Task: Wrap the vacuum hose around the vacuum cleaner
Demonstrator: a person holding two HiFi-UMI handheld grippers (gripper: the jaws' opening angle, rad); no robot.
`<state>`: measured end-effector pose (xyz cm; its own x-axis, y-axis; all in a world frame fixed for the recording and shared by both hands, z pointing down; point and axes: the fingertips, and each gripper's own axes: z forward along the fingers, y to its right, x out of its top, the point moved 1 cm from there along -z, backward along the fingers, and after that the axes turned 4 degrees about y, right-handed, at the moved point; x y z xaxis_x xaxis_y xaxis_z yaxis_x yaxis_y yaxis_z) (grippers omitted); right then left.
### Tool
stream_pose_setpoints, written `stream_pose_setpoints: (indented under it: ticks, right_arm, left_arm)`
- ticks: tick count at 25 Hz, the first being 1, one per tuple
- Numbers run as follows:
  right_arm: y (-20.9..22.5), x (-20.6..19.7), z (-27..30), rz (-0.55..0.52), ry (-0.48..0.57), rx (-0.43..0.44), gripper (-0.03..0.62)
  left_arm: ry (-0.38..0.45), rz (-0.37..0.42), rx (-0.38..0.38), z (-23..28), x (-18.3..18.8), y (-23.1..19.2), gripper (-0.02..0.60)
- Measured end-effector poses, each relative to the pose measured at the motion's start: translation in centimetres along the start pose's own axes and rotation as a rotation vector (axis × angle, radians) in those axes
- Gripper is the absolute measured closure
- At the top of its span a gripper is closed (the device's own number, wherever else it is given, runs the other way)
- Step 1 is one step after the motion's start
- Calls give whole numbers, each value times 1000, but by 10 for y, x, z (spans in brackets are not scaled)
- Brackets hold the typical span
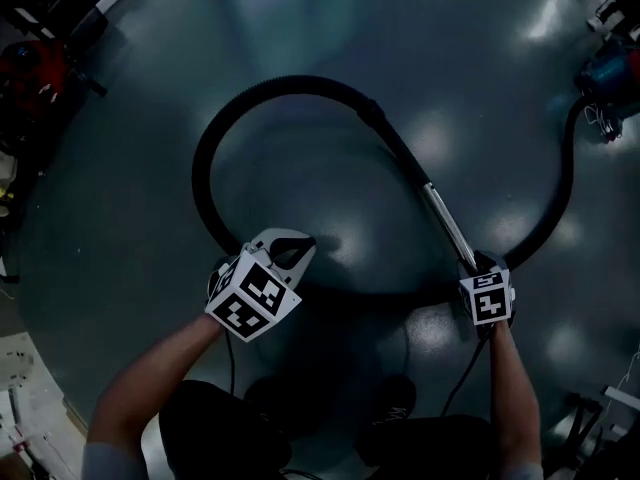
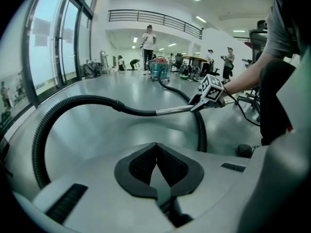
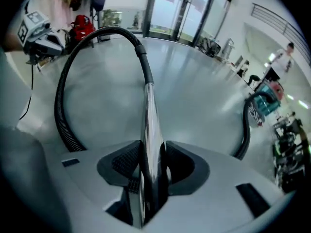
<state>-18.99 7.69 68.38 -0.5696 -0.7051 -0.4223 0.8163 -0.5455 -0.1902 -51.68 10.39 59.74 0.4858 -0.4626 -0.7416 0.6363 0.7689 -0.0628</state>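
A long black vacuum hose lies in a wide loop on the glossy floor and ends in a shiny metal tube. My right gripper is shut on that tube's near end; in the right gripper view the tube runs straight out between the pads. The hose's other stretch curves away to the teal vacuum cleaner at the far right. My left gripper hovers inside the loop's near edge, shut and empty, apart from the hose. Its pads meet with nothing between them.
A red machine stands at the far left by the windows. Several people and gym equipment fill the hall's far end beyond the vacuum cleaner. Cables trail from the grippers past the person's shoes.
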Motion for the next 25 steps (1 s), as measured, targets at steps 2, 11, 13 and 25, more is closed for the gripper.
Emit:
stream_pose_setpoints:
  ticks: [2,11,13,25]
  right_arm:
    - [11,-26,-5,115,-27,-46,427]
    - [49,-110,-17,488,-50,-166,427]
    - [49,-117,-14,541,-34,-158,425]
    - [34,-113,-16,781,102,150,425]
  left_arm:
    - [2,51,-71,18,14,20,575]
    - [-24,270,-323,72,57,122,575]
    - [-29,295,-358,77,62,141,575]
    - [-28,264,-446,97,64,198,575]
